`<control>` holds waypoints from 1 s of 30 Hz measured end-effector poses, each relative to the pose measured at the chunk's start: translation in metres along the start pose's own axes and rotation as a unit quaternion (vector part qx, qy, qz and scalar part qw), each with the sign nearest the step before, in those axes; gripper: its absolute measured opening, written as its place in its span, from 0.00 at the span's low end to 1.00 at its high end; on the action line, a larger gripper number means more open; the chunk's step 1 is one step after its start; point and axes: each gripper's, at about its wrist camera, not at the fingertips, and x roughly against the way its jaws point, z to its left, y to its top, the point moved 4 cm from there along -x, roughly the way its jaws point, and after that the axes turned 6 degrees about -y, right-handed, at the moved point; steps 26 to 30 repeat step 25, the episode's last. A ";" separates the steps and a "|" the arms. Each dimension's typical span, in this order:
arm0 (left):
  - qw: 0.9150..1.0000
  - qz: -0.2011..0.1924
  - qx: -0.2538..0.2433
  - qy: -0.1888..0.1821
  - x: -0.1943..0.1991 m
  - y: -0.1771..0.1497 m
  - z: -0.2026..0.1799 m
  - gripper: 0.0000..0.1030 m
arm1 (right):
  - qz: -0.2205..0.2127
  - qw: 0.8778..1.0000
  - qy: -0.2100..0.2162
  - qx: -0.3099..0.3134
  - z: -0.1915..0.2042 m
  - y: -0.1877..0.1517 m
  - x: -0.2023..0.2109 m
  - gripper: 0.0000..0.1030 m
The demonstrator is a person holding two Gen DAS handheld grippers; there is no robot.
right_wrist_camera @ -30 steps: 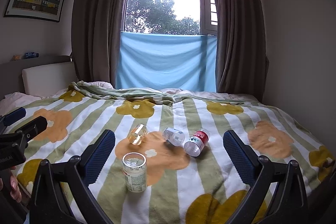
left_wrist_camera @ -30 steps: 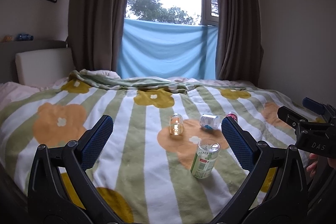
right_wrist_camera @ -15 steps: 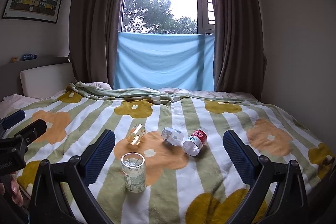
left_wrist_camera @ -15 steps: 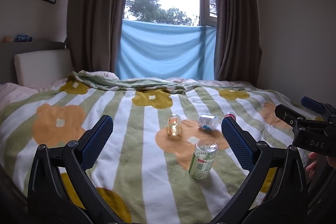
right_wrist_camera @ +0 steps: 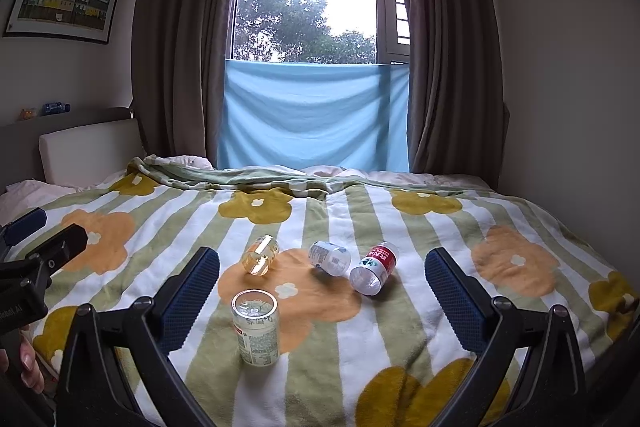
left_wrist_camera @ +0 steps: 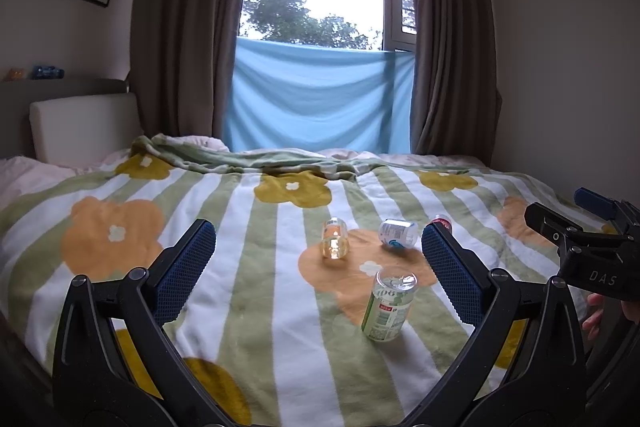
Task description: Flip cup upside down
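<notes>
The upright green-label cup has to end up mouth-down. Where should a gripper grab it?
Grip the green-label cup across its mid-wall, from the near side. It stands upright, mouth open, with bare blanket around it. The right gripper is already open.

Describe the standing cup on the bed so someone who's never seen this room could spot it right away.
Find the bed's striped flower blanket, then the big orange flower at its middle. Four clear cups sit around it; the green-label cup stands at the flower's near edge, mouth up. It alone is upright: the yellow cup, white-label cup and red-label cup lie sideways.
</notes>
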 end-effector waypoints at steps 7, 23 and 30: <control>1.000 -0.001 0.000 0.001 0.000 0.000 0.001 1.00 | 0.000 1.000 -0.001 0.000 0.000 0.000 0.000 1.00; 0.999 -0.026 -0.024 0.032 0.008 0.000 -0.003 1.00 | 0.000 1.000 0.000 0.000 0.000 0.000 0.000 1.00; 0.999 -0.027 -0.026 0.033 0.009 0.000 -0.004 1.00 | 0.001 1.000 0.000 0.000 0.001 0.000 0.000 1.00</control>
